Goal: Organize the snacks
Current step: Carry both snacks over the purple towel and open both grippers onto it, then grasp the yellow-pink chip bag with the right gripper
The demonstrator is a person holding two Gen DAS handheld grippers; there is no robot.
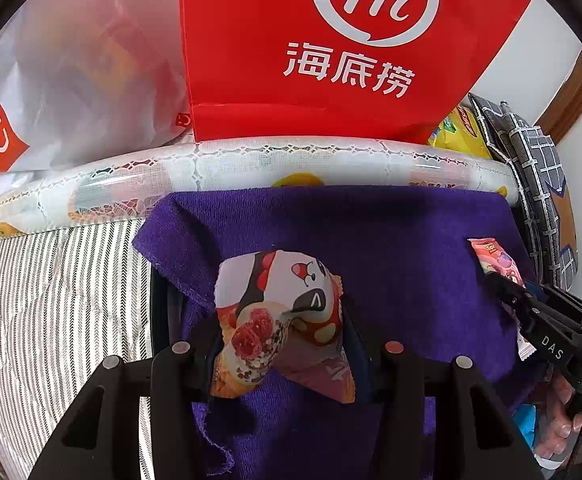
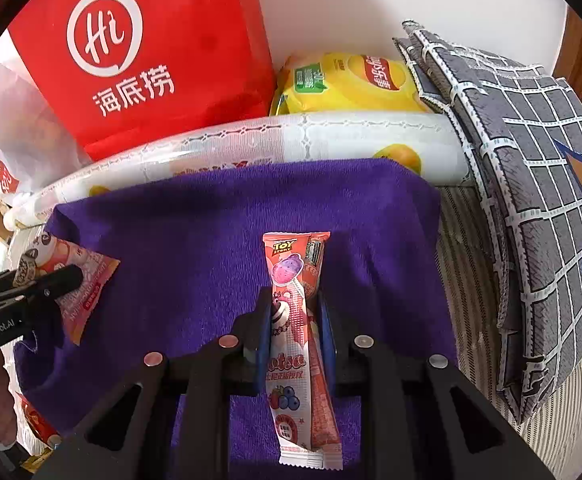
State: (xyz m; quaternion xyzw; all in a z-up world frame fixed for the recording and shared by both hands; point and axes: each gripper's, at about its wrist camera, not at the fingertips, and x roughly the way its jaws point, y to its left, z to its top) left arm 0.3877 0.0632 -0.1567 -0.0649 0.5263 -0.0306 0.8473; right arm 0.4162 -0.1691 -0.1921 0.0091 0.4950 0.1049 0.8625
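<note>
Left gripper (image 1: pixel 283 344) pinching panda snack pack (image 1: pixel 283 320); right gripper (image 2: pixel 295 332) pinching pink snack stick (image 2: pixel 297 320), both over purple towel (image 2: pixel 211 220).

The red paper bag (image 1: pixel 331 52) runs off the top edge in both views, and its base sinks behind the rolled plastic sheet (image 1: pixel 251 160). The yellow chip bag (image 2: pixel 351 84) shows only its upper part above that roll. What sits inside the translucent white bag (image 1: pixel 75 68) is a blur. The panda snack packet (image 1: pixel 287 320) hides its lower end between the left jaws.
</note>
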